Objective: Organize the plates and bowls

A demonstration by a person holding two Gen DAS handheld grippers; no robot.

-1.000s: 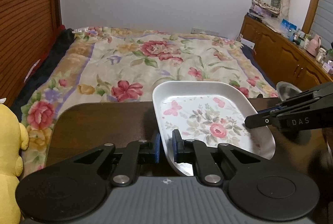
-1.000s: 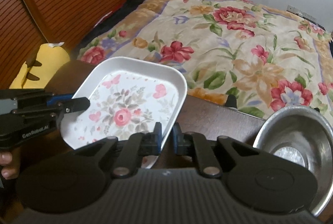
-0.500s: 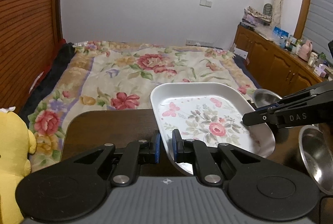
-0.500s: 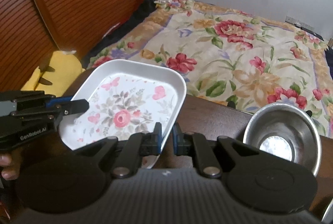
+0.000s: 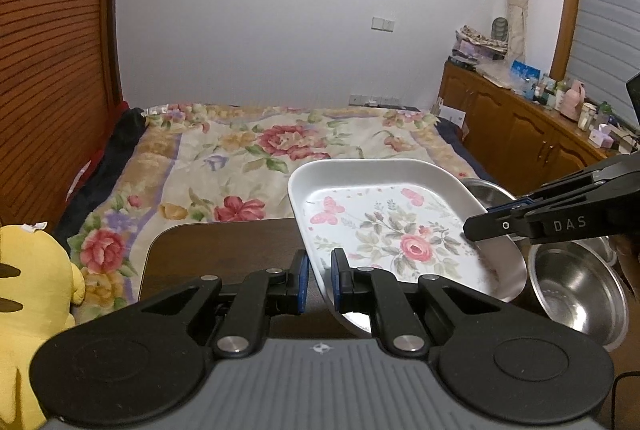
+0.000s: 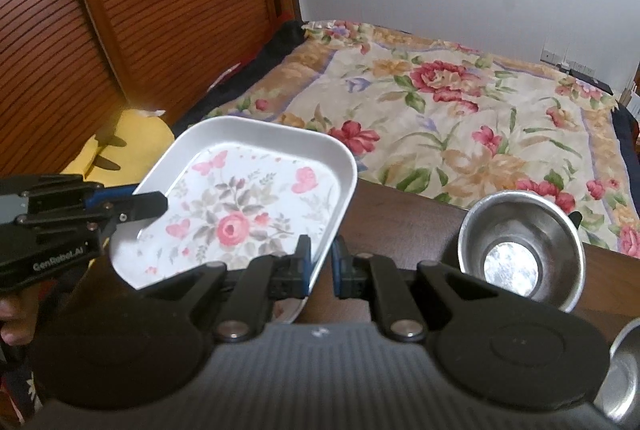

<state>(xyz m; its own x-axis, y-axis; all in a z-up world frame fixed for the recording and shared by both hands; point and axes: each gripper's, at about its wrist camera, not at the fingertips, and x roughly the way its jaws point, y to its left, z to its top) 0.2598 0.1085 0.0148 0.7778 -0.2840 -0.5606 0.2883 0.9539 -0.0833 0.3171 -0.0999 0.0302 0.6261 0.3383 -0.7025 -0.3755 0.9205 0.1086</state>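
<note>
Over a dark brown wooden table [image 5: 224,250], left wrist view: left gripper [image 5: 319,284] is clamped on the near-left rim of a white rounded-square plate w/ pink rose & butterfly print [image 5: 384,230]. Plate is held clear of the tabletop, tilted a bit. Right gripper [image 5: 478,228] comes in from the right edge, pinched onto the plate's right rim. Just right of the plate sits a shiny stainless steel bowl [image 5: 576,290]; a second steel bowl's rim [image 5: 486,188] peeks from behind the plate's far-right corner. Yellow plush toy [image 5: 28,294] at far left; floral bedspread [image 5: 248,158] beyond the table.

Right wrist view: right gripper [image 6: 320,264] bites the plate's [image 6: 248,214] near-right rim, blue pads either side of the edge. Left gripper [image 6: 154,204] enters from the left, shut on the opposite rim, w/ fingers of a hand [image 6: 12,322] below it. Round steel bowl [image 6: 520,254] stands on the table [image 6: 400,210] to the right, well apart from the plate; another steel rim [image 6: 620,370] shows at the lower-right corner.
</note>
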